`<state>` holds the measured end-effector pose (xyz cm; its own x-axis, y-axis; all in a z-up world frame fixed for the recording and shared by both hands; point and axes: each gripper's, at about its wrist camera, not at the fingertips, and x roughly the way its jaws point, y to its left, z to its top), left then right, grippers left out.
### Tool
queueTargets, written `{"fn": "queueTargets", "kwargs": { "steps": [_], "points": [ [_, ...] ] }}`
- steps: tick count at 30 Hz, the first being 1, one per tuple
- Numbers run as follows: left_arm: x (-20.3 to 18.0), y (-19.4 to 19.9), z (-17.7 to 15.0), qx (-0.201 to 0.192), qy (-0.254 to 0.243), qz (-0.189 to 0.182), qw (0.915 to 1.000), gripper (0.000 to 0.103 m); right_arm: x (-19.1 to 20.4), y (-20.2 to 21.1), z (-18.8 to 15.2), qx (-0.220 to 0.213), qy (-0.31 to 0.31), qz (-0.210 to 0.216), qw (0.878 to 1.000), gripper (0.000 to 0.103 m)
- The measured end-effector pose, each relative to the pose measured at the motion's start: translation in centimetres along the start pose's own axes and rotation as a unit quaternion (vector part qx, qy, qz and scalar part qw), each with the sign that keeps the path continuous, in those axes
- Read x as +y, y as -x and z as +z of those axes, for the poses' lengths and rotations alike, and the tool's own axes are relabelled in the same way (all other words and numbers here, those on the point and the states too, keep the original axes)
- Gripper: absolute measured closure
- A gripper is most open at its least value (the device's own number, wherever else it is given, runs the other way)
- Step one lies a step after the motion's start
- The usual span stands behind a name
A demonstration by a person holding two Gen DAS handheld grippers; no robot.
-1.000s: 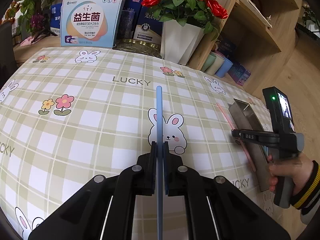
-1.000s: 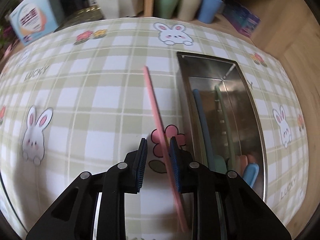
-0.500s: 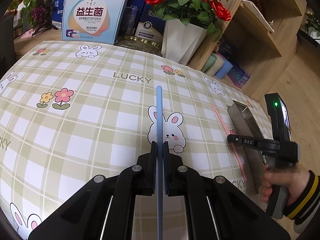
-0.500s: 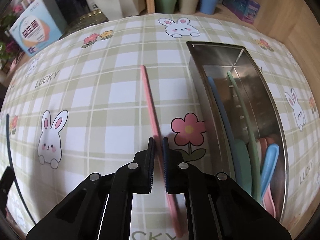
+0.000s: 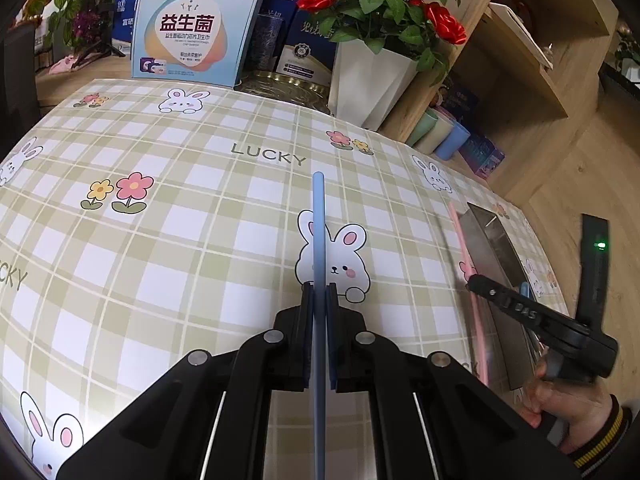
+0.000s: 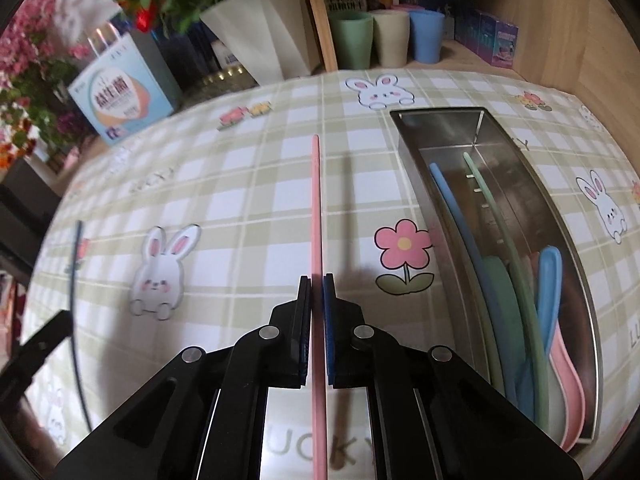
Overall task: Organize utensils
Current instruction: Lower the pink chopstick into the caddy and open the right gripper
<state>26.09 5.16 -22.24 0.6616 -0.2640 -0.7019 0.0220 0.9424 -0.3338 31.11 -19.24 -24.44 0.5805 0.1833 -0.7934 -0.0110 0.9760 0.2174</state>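
My left gripper (image 5: 319,292) is shut on a blue chopstick (image 5: 318,220) that points forward above the checked tablecloth. My right gripper (image 6: 317,284) is shut on a pink chopstick (image 6: 316,200) and holds it above the cloth, left of the steel utensil tray (image 6: 412,152). The tray holds a blue chopstick (image 6: 452,208), a green chopstick (image 6: 496,220) and blue, pink and green spoons at its near end. In the left wrist view the right gripper (image 5: 472,282), the pink chopstick (image 5: 460,232) and the tray (image 5: 486,248) sit at the right.
A white vase of red roses (image 5: 372,76), boxes (image 5: 192,32) and a gold tin stand behind the table. Three cups (image 6: 390,38) sit on a wooden shelf at the back right. The left gripper with its chopstick (image 6: 74,280) shows at the far left.
My right gripper shut on the pink chopstick and lifted it, straightening it between the fingers. The left gripper kept its hold on the blue chopstick and rose slightly.
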Motion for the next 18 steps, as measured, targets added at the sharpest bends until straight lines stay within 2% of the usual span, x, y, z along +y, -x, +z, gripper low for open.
{"fn": "queueTargets", "kwargs": {
  "steps": [8, 13, 18],
  "points": [
    [-1.6, 0.4, -0.2, 0.008, -0.012, 0.001, 0.9999, 0.097, -1.5, 3.4, -0.9, -0.032, 0.013, 0.035, 0.999, 0.097],
    [-3.2, 0.4, 0.0, 0.007, -0.024, 0.003, 0.9997, 0.097, -4.3, 5.9, -0.6, -0.052, 0.009, 0.039, 0.998, 0.097],
    [-4.9, 0.1, 0.3, 0.014, -0.035, -0.002, 0.9993, 0.097, -7.8, 7.2, 0.1, -0.062, 0.012, 0.021, 0.998, 0.097]
  ]
}}
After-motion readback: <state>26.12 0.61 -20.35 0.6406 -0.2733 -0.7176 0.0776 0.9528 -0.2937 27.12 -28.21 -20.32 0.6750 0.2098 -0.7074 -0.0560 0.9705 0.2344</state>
